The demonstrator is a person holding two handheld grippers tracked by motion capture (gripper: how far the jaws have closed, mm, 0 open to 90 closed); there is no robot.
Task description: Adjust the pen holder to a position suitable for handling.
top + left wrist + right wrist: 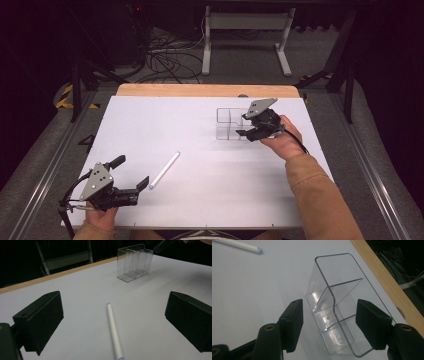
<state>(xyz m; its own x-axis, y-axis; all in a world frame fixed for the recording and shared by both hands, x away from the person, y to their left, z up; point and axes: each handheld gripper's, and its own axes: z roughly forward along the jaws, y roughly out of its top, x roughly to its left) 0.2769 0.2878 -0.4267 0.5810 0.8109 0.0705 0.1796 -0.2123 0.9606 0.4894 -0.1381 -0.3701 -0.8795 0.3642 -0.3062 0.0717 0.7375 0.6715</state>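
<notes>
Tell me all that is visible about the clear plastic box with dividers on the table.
The clear plastic box with dividers is a see-through rectangular organizer with rounded corners. Inner walls split it into several compartments, and all look empty. It stands upright with its open top up, on the far right part of the white table. The right gripper has its open jaws on either side of it; contact cannot be told.

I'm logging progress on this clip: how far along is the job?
Early. Nothing looks done: the white pen lies flat on the table and the clear organizer is empty. In hand: the right hand-held gripper straddles the organizer, jaws open; the left hand-held gripper frames the pen, open. Both grasps remain.
</notes>
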